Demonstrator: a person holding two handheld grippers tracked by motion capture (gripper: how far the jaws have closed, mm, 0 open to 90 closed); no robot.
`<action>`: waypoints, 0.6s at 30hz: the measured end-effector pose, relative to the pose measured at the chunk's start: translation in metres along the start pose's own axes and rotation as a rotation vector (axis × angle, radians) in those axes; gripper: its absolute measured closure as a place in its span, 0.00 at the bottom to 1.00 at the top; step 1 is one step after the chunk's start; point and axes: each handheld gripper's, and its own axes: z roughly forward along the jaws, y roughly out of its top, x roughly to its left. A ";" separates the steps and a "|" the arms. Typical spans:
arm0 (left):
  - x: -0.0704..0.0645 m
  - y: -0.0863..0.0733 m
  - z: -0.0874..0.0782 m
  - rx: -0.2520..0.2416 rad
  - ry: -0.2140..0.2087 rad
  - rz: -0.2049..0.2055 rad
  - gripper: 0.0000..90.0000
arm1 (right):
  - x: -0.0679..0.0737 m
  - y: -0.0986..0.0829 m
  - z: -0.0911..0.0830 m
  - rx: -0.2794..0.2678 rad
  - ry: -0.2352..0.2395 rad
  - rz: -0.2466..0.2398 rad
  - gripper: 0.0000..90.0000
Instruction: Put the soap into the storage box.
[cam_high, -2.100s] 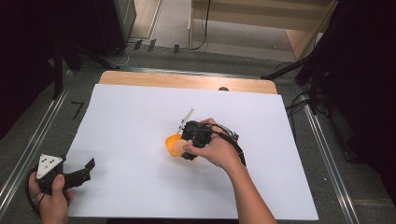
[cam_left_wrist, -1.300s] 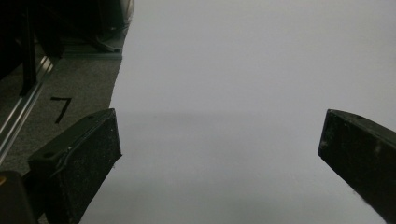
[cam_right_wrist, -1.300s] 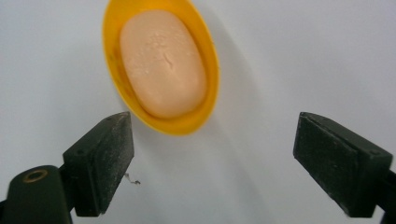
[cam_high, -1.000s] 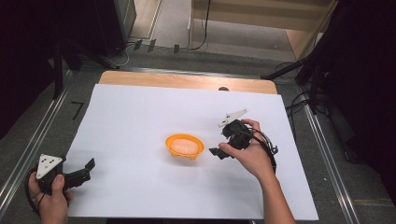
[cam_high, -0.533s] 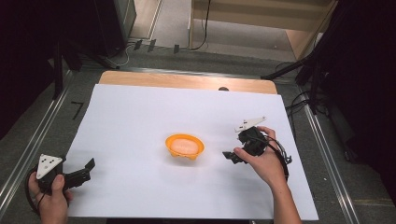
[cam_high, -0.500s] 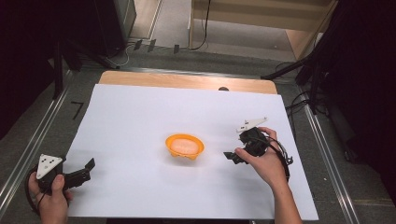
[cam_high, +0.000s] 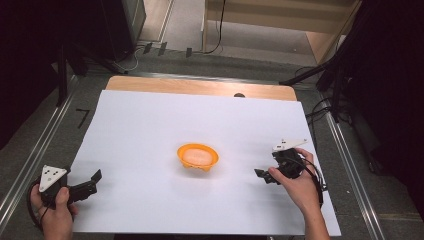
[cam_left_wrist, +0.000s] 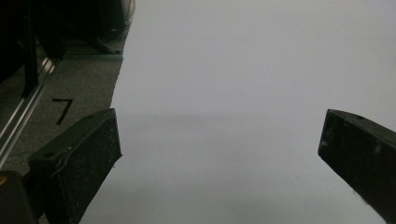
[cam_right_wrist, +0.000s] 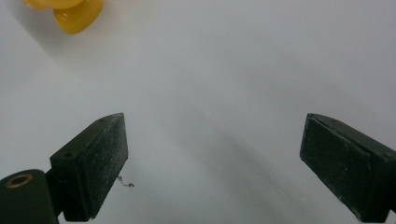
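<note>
Fingers of the right gripper are spread wide and hold nothing; in the right gripper view both black fingers frame bare white sheet, with a scrap of the orange bowl showing at the upper left corner. The bowl therefore lies off to the left of those fingers and slightly farther away, well apart from them, standing upright near the middle of the white sheet that covers the bench. Its rim is close to round, so no long axis governs an approach; any side of the rim looks equally open.

The left gripper is likewise released, its fingers wide with only blank sheet between them, and it rests low at the near left corner, at the sheet's edge. Judged from the high view, the right gripper is the nearer of the two to the bowl.

The right hand holds its gripper low over the sheet's right side, pointing left toward the bowl. The left hand grips its tool from below, pointing right.
</note>
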 end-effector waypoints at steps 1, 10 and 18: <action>0.000 0.000 0.000 -0.001 0.000 0.000 0.00 | -0.002 -0.004 -0.001 -0.011 -0.008 0.007 0.09; 0.000 0.000 0.000 -0.002 0.003 0.001 0.00 | -0.013 -0.034 -0.012 -0.075 -0.021 0.071 0.09; -0.001 0.000 0.000 -0.006 0.005 -0.001 0.00 | -0.020 -0.061 -0.021 -0.115 -0.042 0.119 0.09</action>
